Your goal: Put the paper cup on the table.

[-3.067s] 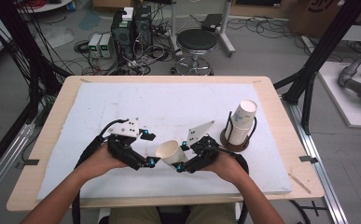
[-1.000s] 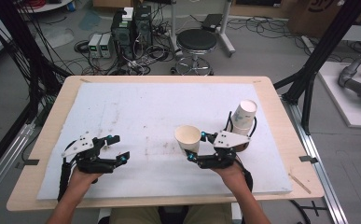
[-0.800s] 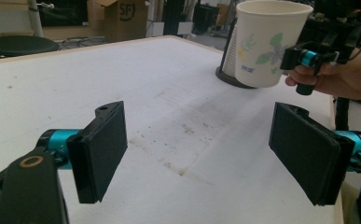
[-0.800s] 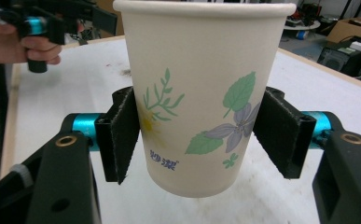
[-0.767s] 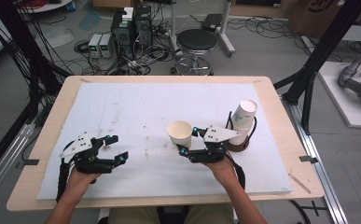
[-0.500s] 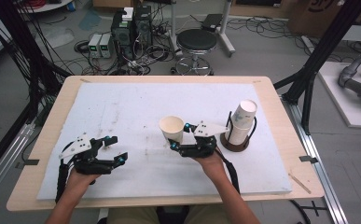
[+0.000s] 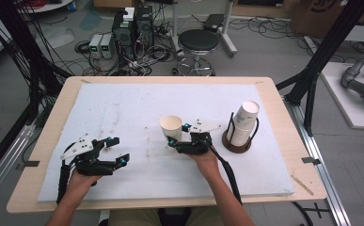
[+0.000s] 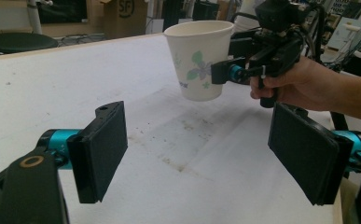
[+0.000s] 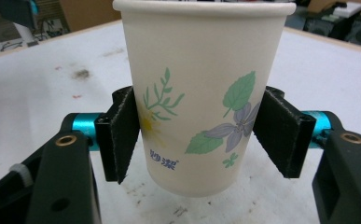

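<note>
- A paper cup (image 7: 171,128) with a leaf and flower print is clamped upright between the pads of the right hand-held gripper (image 7: 175,136), clear of the white surface (image 7: 123,108), near its middle.
- The left hand-held gripper (image 7: 118,150) is held low at the surface's near left, its jaws set apart with nothing between them.
- A stack of cups (image 7: 243,123) is seen in a dark holder (image 7: 237,143), well right of the held cup.
</note>
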